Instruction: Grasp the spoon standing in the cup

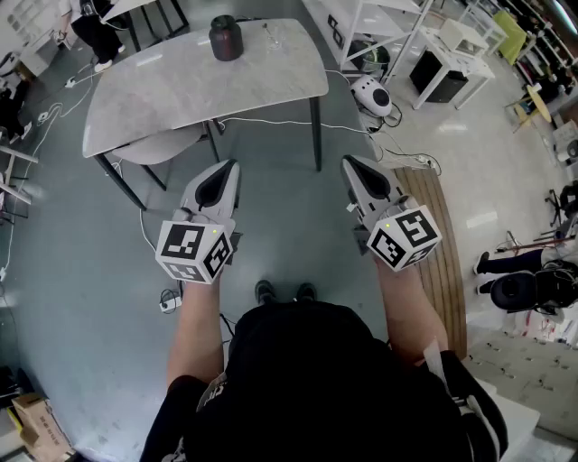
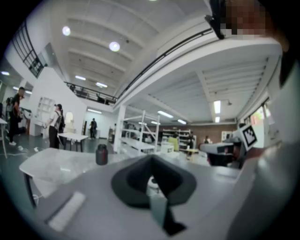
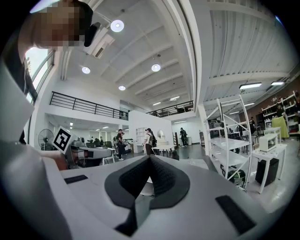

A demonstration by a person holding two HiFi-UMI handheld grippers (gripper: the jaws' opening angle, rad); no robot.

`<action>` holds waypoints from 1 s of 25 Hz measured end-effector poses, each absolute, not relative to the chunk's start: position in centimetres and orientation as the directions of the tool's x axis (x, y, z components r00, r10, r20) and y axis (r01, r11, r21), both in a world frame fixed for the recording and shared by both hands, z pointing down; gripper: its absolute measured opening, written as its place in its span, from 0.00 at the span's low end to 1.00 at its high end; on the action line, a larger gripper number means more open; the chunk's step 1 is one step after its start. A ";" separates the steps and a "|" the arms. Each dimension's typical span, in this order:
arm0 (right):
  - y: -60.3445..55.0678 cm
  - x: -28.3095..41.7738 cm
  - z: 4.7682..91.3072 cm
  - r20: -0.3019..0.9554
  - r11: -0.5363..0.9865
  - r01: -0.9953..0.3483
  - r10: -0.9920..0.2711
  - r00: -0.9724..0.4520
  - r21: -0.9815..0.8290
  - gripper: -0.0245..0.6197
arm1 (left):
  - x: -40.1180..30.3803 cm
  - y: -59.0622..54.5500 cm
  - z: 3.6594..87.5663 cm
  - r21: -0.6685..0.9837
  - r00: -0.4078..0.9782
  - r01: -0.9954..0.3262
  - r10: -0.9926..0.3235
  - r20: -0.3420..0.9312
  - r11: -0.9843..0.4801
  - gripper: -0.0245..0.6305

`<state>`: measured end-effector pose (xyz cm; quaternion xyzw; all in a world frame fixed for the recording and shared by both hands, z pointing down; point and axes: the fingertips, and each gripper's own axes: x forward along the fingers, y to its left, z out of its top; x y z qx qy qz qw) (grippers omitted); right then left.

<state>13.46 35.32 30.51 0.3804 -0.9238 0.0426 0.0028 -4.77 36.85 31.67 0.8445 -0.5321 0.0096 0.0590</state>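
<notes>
A dark cup [image 1: 226, 38] stands at the far edge of the grey table [image 1: 208, 90]; I cannot make out a spoon in it. A small clear item [image 1: 271, 36] beside it is too small to identify. Both grippers hang over the floor, well short of the table and pointing toward it. My left gripper [image 1: 233, 165] is shut with nothing in it, and its own view shows the cup [image 2: 101, 154] far off beyond its closed tips [image 2: 151, 157]. My right gripper [image 1: 346, 161] also has its jaws together and empty [image 3: 150, 157].
A chair [image 1: 163, 144] is tucked under the table's near left side. White cables [image 1: 298, 124] trail across the floor. A white round appliance [image 1: 372, 94] and white shelving [image 1: 379, 27] stand to the right. A wooden board [image 1: 442, 244] lies on the floor at right.
</notes>
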 end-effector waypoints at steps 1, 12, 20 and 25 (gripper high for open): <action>35.5 12.7 30.6 0.040 0.711 -0.699 -0.698 -0.715 -0.079 0.02 | -5.3 36.9 31.5 0.085 0.435 -0.900 -0.897 0.075 -0.428 0.05; 35.9 8.3 29.8 0.036 0.690 -0.721 -0.721 -0.692 -0.061 0.02 | -8.6 36.9 32.2 0.078 0.492 -0.871 -0.865 0.101 -0.486 0.05; 35.7 6.7 31.1 0.069 0.660 -0.744 -0.741 -0.668 -0.103 0.03 | -11.5 36.2 33.3 0.086 0.474 -0.880 -0.871 0.130 -0.466 0.05; 33.8 6.4 32.8 0.097 0.653 -0.749 -0.743 -0.662 -0.111 0.03 | -12.8 34.1 34.1 0.092 0.442 -0.897 -0.886 0.141 -0.433 0.05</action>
